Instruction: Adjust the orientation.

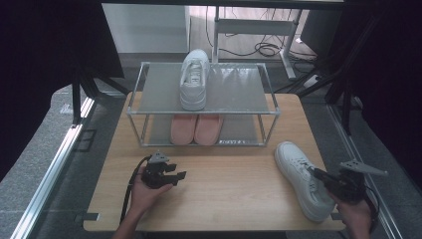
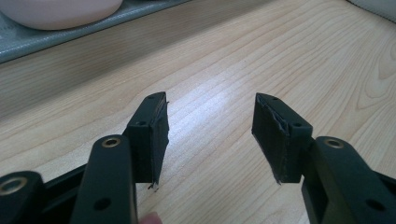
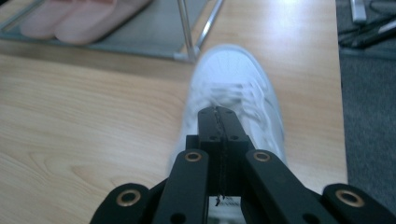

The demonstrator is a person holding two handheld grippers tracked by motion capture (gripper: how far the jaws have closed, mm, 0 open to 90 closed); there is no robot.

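Note:
A white sneaker lies on the wooden table at the right, toe toward the rack. My right gripper hovers over its laces and opening, jaws pressed together with nothing visible between them. In the right gripper view the shut right gripper points along the blurred sneaker. A second white sneaker stands on the top shelf of the metal rack. My left gripper rests on the table at front left, open and empty. The left gripper shows bare wood between its fingers.
A pair of pink slippers sits on the rack's lower shelf, also seen as slippers and as a slipper toe. The right half of the top shelf is bare. The table's right edge runs close beside the sneaker.

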